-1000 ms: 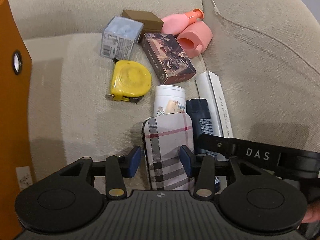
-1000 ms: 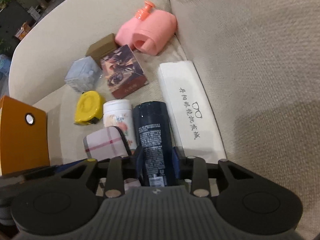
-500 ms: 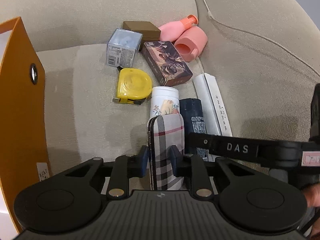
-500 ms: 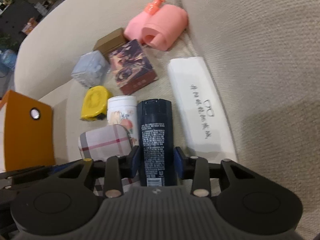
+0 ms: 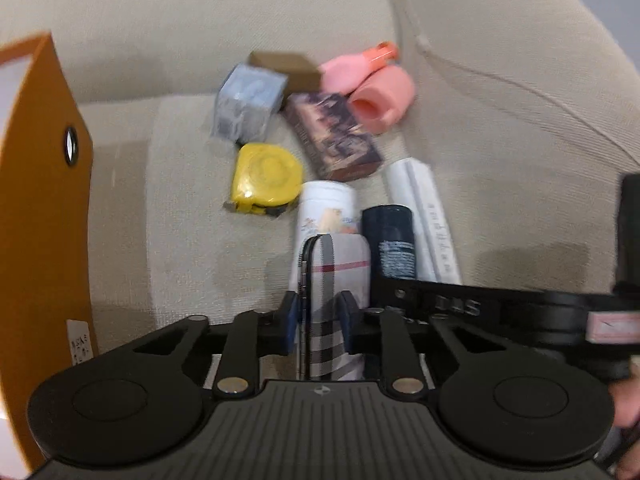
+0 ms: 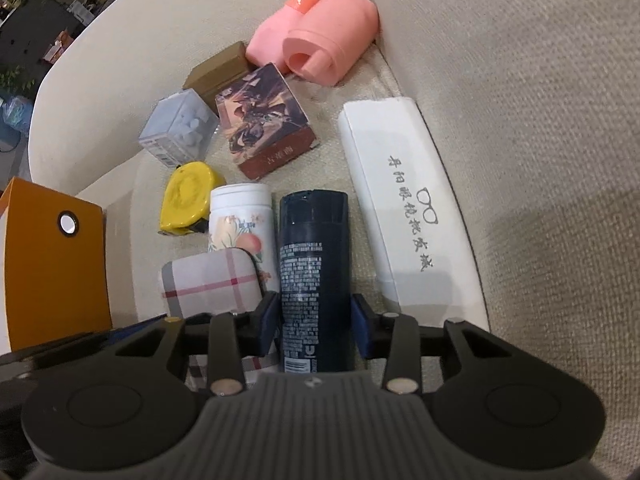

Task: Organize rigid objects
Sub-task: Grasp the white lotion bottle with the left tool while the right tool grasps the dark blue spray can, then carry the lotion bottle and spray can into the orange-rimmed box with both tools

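My left gripper (image 5: 318, 320) is shut on a plaid phone-shaped case (image 5: 340, 276), held on edge above the sofa seat; the case also shows in the right wrist view (image 6: 208, 284). My right gripper (image 6: 314, 326) straddles a dark navy can (image 6: 314, 264) lying on the seat, its blue pads a little off the can's sides. The can also shows in the left wrist view (image 5: 394, 240). A white floral bottle (image 6: 240, 220) lies just left of the can.
A white glasses box (image 6: 404, 208) lies right of the can. Beyond are a yellow tape measure (image 6: 188, 196), an illustrated box (image 6: 264, 128), a clear cube (image 6: 180, 128), a brown box (image 6: 218, 72) and pink items (image 6: 320, 44). An orange box (image 5: 36, 208) stands at left.
My left gripper closed on the plaid case and turned it up on edge. My right gripper loosened around the navy can, and both views pulled back slightly.
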`<action>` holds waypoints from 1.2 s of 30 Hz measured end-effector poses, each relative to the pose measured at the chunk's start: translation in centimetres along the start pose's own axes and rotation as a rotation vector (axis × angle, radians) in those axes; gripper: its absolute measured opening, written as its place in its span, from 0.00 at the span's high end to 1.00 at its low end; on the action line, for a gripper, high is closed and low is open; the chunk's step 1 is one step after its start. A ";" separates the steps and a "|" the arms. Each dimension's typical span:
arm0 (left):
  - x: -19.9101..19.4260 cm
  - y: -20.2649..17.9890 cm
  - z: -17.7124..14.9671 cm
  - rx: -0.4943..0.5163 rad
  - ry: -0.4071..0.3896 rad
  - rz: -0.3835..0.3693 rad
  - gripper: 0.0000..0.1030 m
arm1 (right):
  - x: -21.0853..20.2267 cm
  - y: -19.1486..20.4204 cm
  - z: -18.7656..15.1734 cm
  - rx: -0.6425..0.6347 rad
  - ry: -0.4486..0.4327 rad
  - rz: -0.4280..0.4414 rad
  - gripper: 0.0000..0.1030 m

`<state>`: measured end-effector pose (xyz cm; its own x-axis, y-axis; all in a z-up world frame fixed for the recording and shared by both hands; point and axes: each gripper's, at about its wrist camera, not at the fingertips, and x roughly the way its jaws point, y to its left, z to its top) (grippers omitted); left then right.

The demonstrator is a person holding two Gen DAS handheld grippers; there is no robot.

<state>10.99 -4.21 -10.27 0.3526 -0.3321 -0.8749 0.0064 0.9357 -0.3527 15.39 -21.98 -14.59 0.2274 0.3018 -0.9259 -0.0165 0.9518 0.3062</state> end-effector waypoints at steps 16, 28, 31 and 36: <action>-11.7 2.9 -1.7 -0.034 -0.250 -0.079 0.87 | -7.7 4.2 -3.1 -0.054 -0.185 0.128 0.63; -21.6 12.3 -1.4 -0.102 -0.415 0.040 1.00 | -10.1 18.7 -3.1 -0.279 -0.194 0.360 0.63; -21.4 14.7 -2.1 -0.161 -0.387 0.017 1.00 | -8.2 21.8 -3.6 -0.317 -0.171 0.348 0.63; -19.2 15.5 -3.0 -0.161 -0.320 -0.022 1.00 | -7.1 21.1 -4.0 -0.303 -0.168 0.313 0.63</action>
<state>1.53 16.33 0.10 0.6291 -0.2746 -0.7272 -0.1210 0.8895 -0.4405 9.59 -3.85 -2.48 0.3199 0.5880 -0.7430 -0.3874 0.7968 0.4638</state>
